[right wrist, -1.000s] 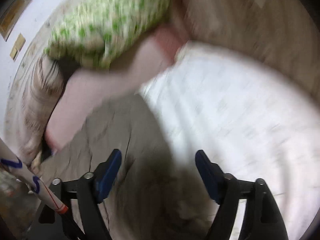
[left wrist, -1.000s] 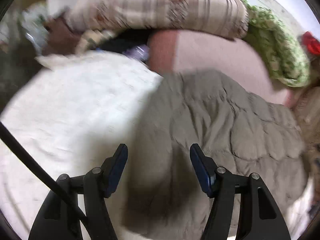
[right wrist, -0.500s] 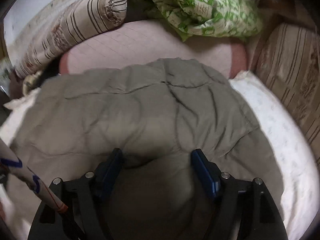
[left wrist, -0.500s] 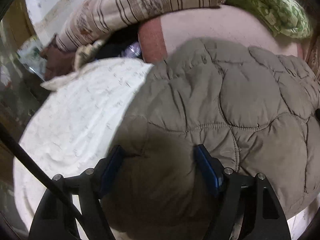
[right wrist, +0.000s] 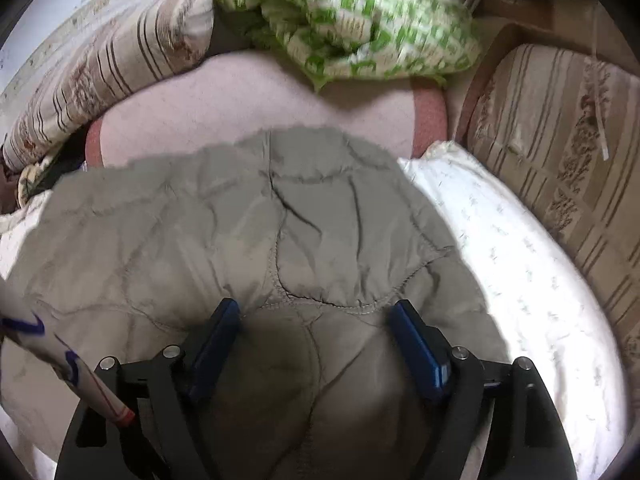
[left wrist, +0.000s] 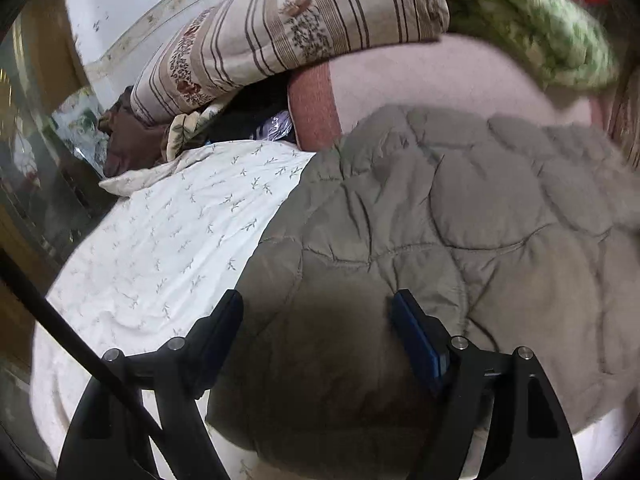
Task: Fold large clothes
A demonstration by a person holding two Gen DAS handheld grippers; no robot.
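Two wide-spread grippers and one bulky garment: the olive quilted jacket (left wrist: 460,220) lies bunched on the white leaf-print sheet (left wrist: 180,232), its far edge reaching onto the pink blanket (left wrist: 432,76) behind it. The padding is thick and springy, so the main risk, as I judge it, is that a fold will not stay flat; released too soon, the puffy layers could spring back open. A second risk is a shallow bite: if the fingers close on only the top layer of slippery shell fabric, it may slide out as the fold is carried over. Dragging could also rumple the sheet beneath.

The left gripper (left wrist: 316,332) stands fully spread over the jacket's near left portion, jaws straddling a mound of fabric and pinching nothing. The right gripper (right wrist: 316,336) is likewise spread wide over the near middle of the jacket, holding nothing. Whether the blue pads actually press the fabric or hover just above it is hard to tell, since the cloth between them lies in shadow.

Farther out sit a striped pillow (left wrist: 280,32) and a green-patterned quilt (right wrist: 352,20).
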